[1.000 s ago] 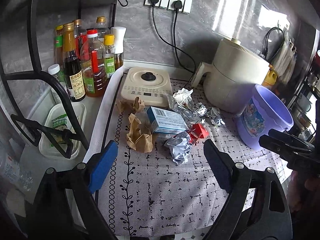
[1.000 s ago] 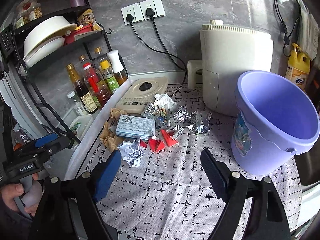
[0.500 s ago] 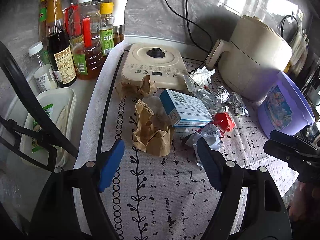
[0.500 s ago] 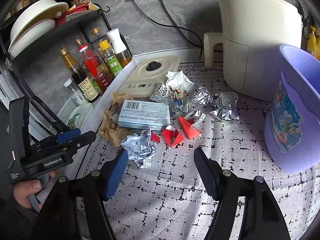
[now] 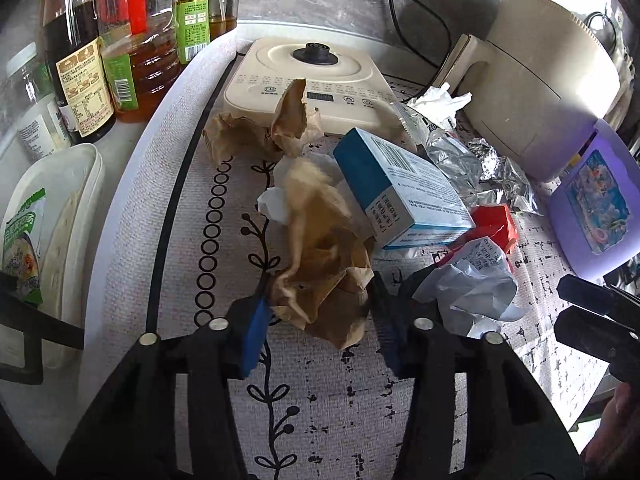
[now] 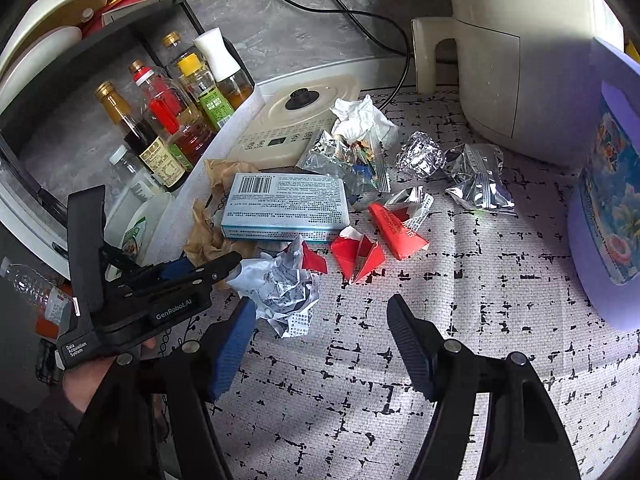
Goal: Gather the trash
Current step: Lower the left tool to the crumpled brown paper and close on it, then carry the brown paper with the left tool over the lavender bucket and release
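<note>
Left claw (image 5: 318, 312) has just closed onto brown paper (image 5: 320, 272); right claw (image 6: 320, 344) gapes empty.

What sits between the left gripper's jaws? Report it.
Crumpled brown paper, seen in the left wrist view. The left gripper has its jaws, which have just been closing, on either side of the wad, the pads touching its edges.

Litter lies heaped mid-bench on the cloth (image 6: 400, 360): paper bag (image 5: 320, 280) at the left, carton (image 6: 284, 204) beside it, crumpled receipt (image 6: 280, 292) in front. Cooker (image 6: 300, 120) stands behind the heap, bottles (image 6: 168, 120) to its left, bucket (image 6: 608, 208) far right, appliance (image 6: 520, 40) behind the bucket.
</note>
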### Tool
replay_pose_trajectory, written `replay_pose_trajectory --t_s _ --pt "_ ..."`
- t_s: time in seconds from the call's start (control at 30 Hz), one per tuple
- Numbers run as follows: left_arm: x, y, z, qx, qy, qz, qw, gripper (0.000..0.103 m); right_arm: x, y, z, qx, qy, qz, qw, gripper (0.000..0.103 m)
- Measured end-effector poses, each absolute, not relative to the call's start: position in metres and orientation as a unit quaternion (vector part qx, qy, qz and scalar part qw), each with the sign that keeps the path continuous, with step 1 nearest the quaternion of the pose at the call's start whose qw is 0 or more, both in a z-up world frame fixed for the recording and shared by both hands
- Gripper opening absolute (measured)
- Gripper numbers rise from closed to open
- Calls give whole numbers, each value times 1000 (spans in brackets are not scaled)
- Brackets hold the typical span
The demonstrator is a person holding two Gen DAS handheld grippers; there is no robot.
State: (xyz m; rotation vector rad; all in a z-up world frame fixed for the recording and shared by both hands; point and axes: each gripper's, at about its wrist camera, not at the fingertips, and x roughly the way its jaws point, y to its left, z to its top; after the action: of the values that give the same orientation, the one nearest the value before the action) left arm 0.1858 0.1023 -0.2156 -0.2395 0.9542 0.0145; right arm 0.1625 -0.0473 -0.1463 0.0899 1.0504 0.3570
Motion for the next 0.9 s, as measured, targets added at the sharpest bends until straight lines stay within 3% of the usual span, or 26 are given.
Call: replay_pose_trajectory --t_s 0.03,0.13,0.57,0.6,0.63,0.67,0.9 --pt "184 102 -215 -118 456 2 882 33 164 -45 -147 44 498 171 849 69" --pt "178 101 -212 -114 454 -12 884 26 169 -39 -150 53 499 176 847 73" --pt "141 116 -199 -118 457 -6 881 26 185 -11 -175 58 503 179 844 84" --pt "140 116 -198 -116 459 -3 881 26 185 -11 -179 55 510 180 839 75" --pt "137 116 -196 -115 460 -2 880 26 186 -10 -184 55 521 183 832 51" --pt "136 117 -194 -114 459 0 881 26 185 -11 -186 59 528 186 826 46" --pt "117 111 -172 -130 435 11 891 26 169 -33 -165 64 524 181 830 41"
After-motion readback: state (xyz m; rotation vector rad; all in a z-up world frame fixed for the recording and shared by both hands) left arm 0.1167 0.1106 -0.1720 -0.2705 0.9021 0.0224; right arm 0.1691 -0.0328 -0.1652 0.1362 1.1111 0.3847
